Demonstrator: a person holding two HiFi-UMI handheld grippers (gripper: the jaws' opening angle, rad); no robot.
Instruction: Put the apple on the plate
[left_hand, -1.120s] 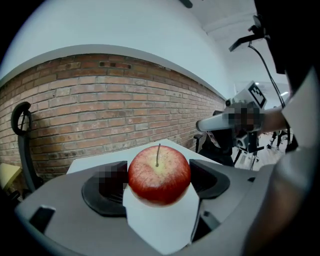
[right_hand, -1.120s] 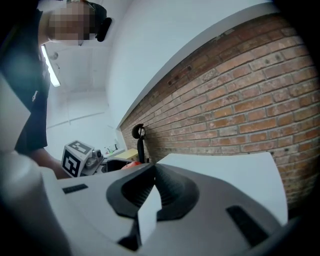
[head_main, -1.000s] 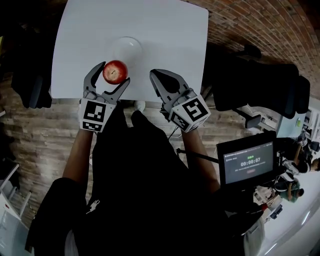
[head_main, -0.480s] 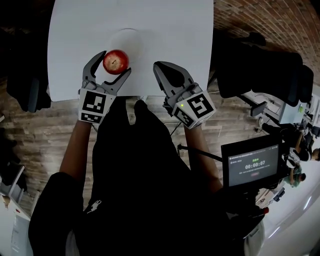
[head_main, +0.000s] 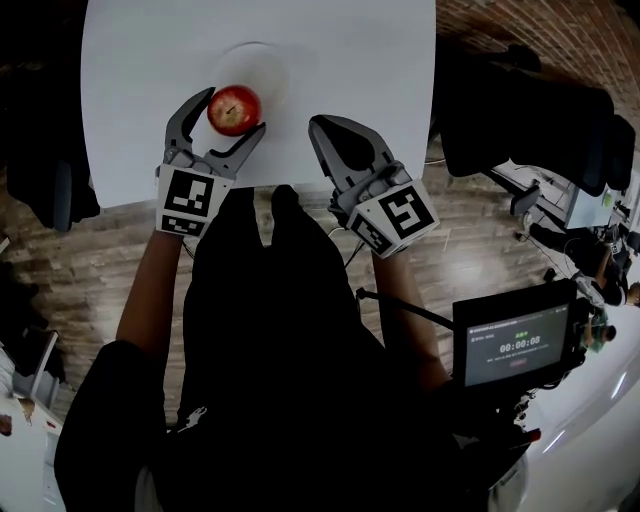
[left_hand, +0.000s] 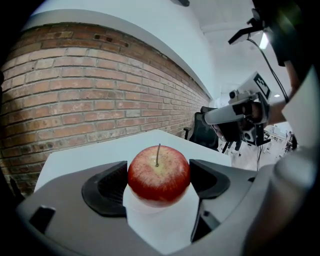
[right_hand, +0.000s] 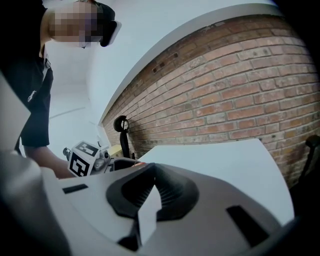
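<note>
A red apple sits between the jaws of my left gripper, which is shut on it, both pads pressing its sides. In the left gripper view the apple stands stem up, held above the white table. The apple overlaps the near rim of a white plate on the table. My right gripper hovers over the table's near edge to the right of the apple. Its fingertips meet with nothing between them.
Black office chairs stand right of the table, and another dark chair stands at its left. A screen with a timer is at the lower right. A brick wall rises beyond the table's far edge.
My left gripper has carried the apple a little further over the table, closer to the plate, and lower. The right gripper has also come down slightly beside it.
</note>
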